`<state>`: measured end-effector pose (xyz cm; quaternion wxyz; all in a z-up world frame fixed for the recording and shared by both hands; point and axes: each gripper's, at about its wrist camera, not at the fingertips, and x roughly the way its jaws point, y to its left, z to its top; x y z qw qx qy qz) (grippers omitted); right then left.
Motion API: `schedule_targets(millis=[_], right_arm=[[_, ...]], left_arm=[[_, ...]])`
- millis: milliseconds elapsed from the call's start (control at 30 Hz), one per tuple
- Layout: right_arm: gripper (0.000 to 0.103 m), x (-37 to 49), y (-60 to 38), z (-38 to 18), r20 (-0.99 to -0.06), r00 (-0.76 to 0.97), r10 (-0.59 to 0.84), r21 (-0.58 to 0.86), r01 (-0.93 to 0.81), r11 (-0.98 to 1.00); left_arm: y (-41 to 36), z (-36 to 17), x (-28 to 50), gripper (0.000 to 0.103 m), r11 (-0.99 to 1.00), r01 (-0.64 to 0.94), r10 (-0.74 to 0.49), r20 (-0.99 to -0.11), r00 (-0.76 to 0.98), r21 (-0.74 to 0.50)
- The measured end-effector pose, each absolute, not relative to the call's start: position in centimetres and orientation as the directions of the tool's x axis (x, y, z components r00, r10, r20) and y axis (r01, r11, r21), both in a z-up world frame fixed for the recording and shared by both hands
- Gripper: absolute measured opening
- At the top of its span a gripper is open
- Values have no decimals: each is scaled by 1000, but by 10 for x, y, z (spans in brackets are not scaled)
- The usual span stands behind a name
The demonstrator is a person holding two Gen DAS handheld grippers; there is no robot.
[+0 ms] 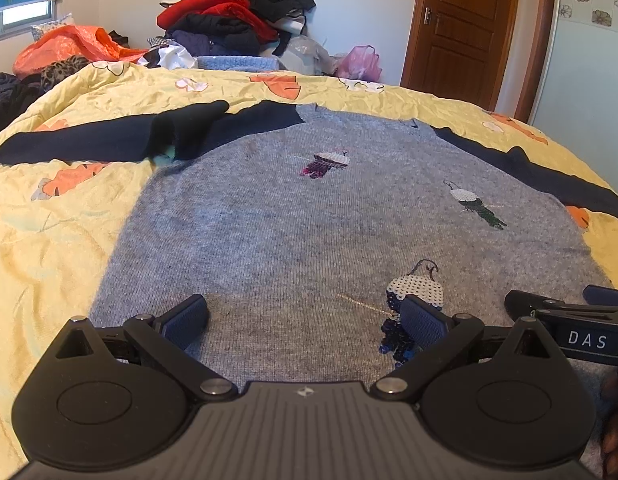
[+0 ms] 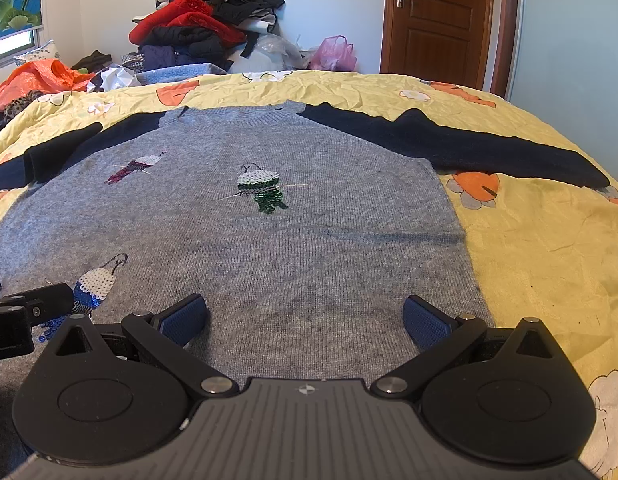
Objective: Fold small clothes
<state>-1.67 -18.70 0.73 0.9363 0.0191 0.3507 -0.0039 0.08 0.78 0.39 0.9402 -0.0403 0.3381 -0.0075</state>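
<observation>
The bed [image 2: 549, 240], covered in a yellow floral quilt, carries the whole job: one grey sweater [image 2: 289, 248] lies spread face up across it, neckband toward the far edge, hem toward the two grippers. Nothing has been folded yet; in my judgement this is the opening step, both tools lined up at the hem before the first grasp.

The left gripper [image 1: 305, 318] hovers over the hem on the sweater's left half, jaws spread wide and empty. The right gripper [image 2: 305, 318] sits just beside it over the right half of the hem, equally wide and empty. Whether the pads actually rest on the knit or ride just above it cannot be settled from these views.

The next move calls for each claw to close on the hem edge, pinching both layers, then carry it up toward the neckband; or the sleeves go inward first. Either way the left sleeve [image 1: 109, 140] wants attention: its cuff end is doubled back on itself. The right sleeve [image 2: 449, 144] lies straight out, apart from the body.

Condition of the garment: fine grey knit, flat, dark navy sleeves, with three sequinned figures on the front. The blue one [image 1: 413, 312] is nearest the hem, partly behind the left gripper's right pad; a green one [image 2: 263, 190] sits mid-chest.
</observation>
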Motion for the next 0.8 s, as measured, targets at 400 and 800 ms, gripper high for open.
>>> schedule_targets(millis=[400,800], right_arm=[[103,-17,-187,7,-657,754,6,32,21,999],[103,-17,-191,8,-658,753,31,48,1,999]], left_arm=[[7,5,1,103,996,-13,-47,-633,773,-90],[9,4,0,103,996,-12,-47,-633,773,-89]])
